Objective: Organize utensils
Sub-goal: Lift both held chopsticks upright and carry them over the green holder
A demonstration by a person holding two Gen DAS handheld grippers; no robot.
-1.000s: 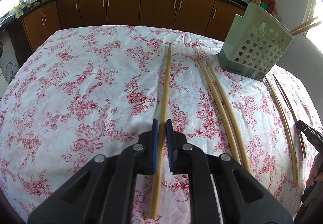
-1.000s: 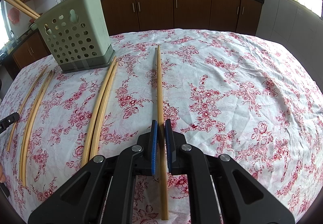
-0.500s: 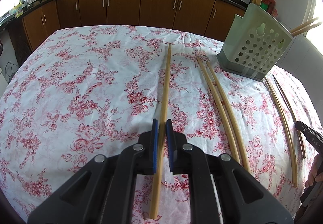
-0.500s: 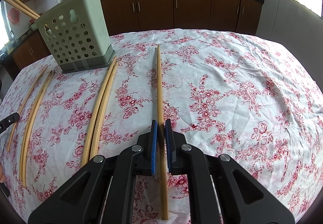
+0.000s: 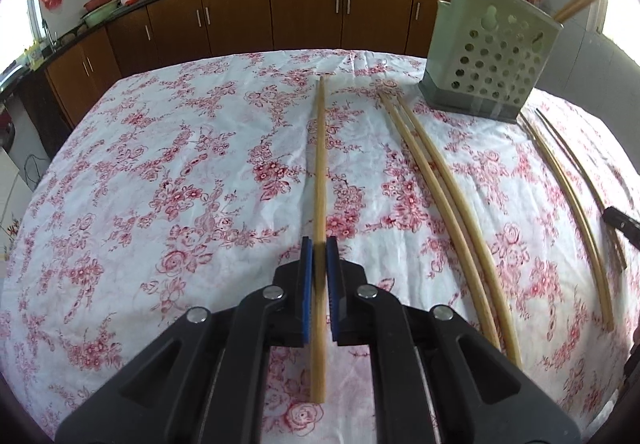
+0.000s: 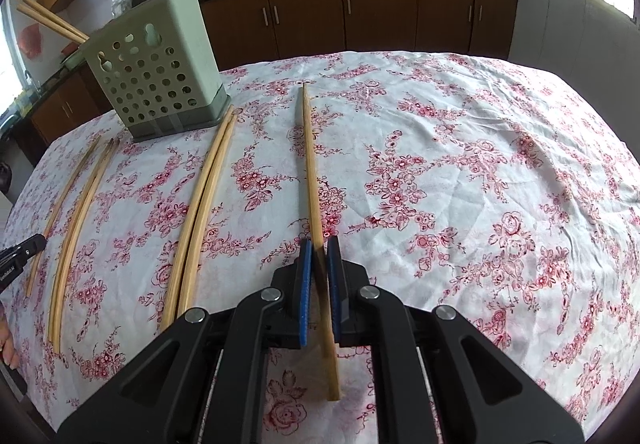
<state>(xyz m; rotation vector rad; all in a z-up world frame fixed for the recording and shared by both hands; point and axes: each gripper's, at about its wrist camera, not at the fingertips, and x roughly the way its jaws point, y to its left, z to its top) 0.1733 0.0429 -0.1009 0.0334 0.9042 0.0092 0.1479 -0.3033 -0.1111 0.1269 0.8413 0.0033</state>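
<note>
A long bamboo chopstick [image 5: 320,164] lies on the flowered tablecloth [image 5: 160,184] and runs away from me. My left gripper [image 5: 319,244] is shut on it near its close end. My right gripper [image 6: 320,244] is shut on another chopstick [image 6: 310,164], which slants slightly. A pale green perforated utensil holder [image 5: 488,64] stands at the back, with several chopsticks upright in it. In the right wrist view the holder [image 6: 156,76] is at the back left. A loose pair of chopsticks [image 5: 440,196] lies between the two held ones, and shows again as a pair [image 6: 200,204].
More loose chopsticks [image 5: 568,180] lie by the holder, seen also as sticks [image 6: 80,204] at the left. The table drops away on all sides. Brown kitchen cabinets [image 5: 304,12] and a dark counter with woks stand behind it.
Both pairs of pads have closed tighter on their chopsticks. The left view has rolled a little, so the holder looks more upright. The right chopstick now slants between the pads.
</note>
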